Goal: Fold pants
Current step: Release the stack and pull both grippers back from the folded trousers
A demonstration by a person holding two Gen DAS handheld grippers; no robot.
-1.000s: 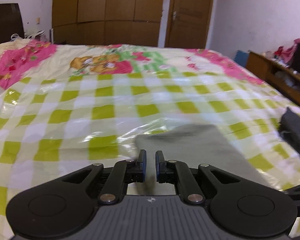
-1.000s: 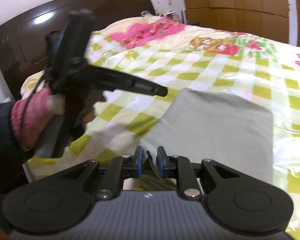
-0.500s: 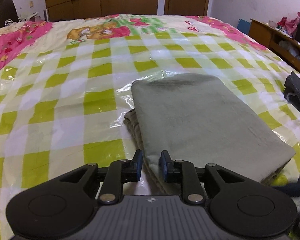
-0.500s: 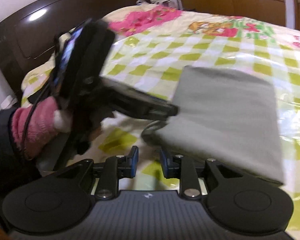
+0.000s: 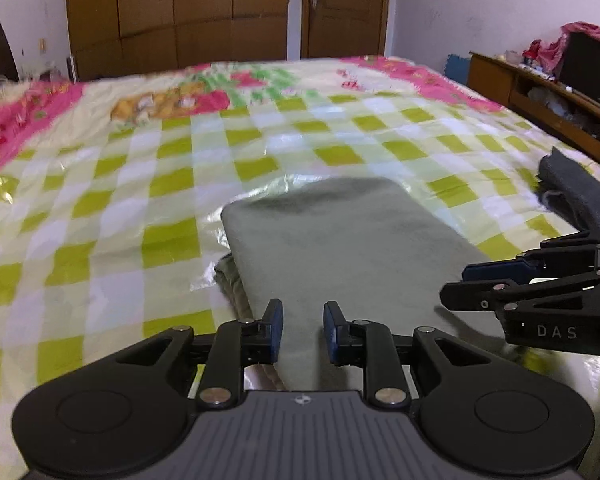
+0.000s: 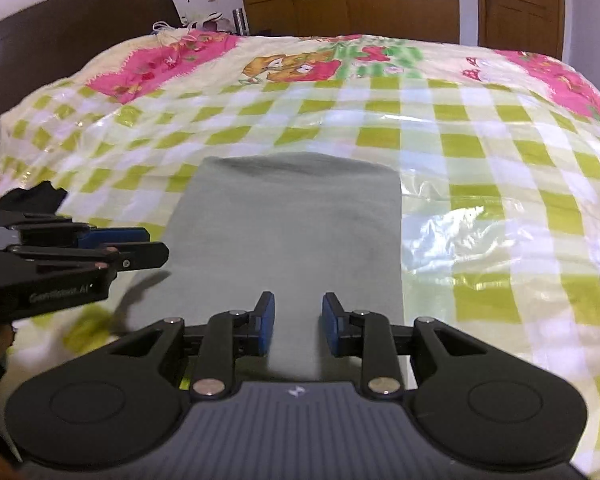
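Observation:
The grey-green pants point(image 5: 340, 248) lie folded into a flat rectangle on the checked bed cover; they also show in the right wrist view point(image 6: 292, 232). My left gripper point(image 5: 302, 320) is open and empty, just above the near edge of the fold. My right gripper point(image 6: 296, 316) is open and empty over the near edge too. Each gripper shows in the other's view: the right one point(image 5: 456, 280) at the pants' right side, the left one point(image 6: 156, 244) at their left side.
The bed cover point(image 5: 172, 184) is green-and-white checked with a shiny plastic sheet under the pants. A dark grey garment point(image 5: 576, 196) lies at the bed's right edge. A wooden shelf unit point(image 5: 540, 100) stands to the right. A dark headboard point(image 6: 72, 52) is at the left.
Both grippers have opened wider and let go of the pants' near edge. The pants now lie flat. The left gripper has drawn back to the pants' left side.

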